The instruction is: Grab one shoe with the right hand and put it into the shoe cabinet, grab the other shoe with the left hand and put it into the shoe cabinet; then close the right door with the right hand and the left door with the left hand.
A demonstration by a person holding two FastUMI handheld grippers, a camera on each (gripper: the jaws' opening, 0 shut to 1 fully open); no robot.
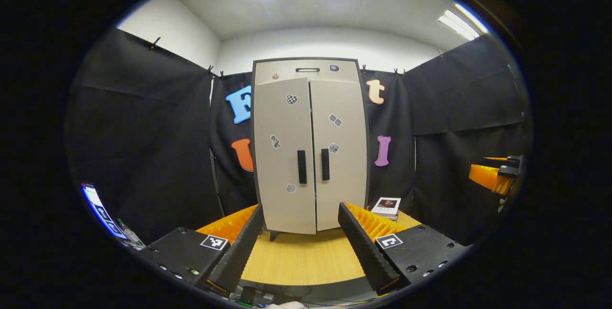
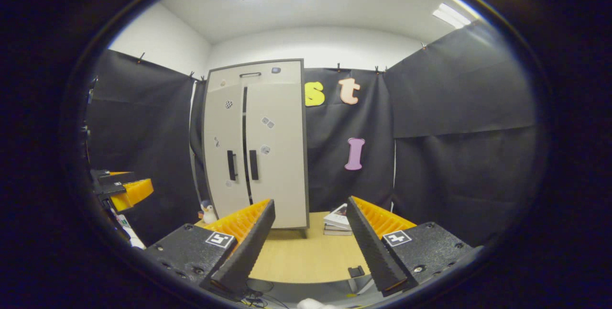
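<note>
Left gripper view
- Left gripper (image 1: 301,242): spread wide, holding nothing, poised above the near edge of the bench (image 1: 301,256).
- Shoe cabinet (image 1: 310,146): upright at the back of the bench, straight ahead, well apart from the gripper.
- Left door (image 1: 283,156) and right door (image 1: 340,151): both flush, only a thin seam between them, dark handles side by side at the seam.
- Shoes: none on the bench; judged to be inside the cabinet, though the shut doors hide that.
- Right gripper (image 1: 492,177): far off at the right margin, raised, too small to judge from here.
- Books (image 1: 386,207): small stack just right of the cabinet foot.

Right gripper view
- Right gripper (image 2: 311,247): fingers wide apart, empty, over the front of the bench.
- Cabinet: off to the left and farther back; a dark line shows at the door seam, likely just the joint seen at an angle.
- Left gripper: at the left margin, raised, apart from the cabinet.
- Penguin toy (image 2: 208,212): at the cabinet's left foot.

Progress
- Done, as judged: both doors closed.
- Left: seemingly nothing beyond drawing the hands back.

Room for moving
- Open bench between grippers and cabinet.
- Edges to mind: bench front lip, books, cloth walls close on both sides.
</note>
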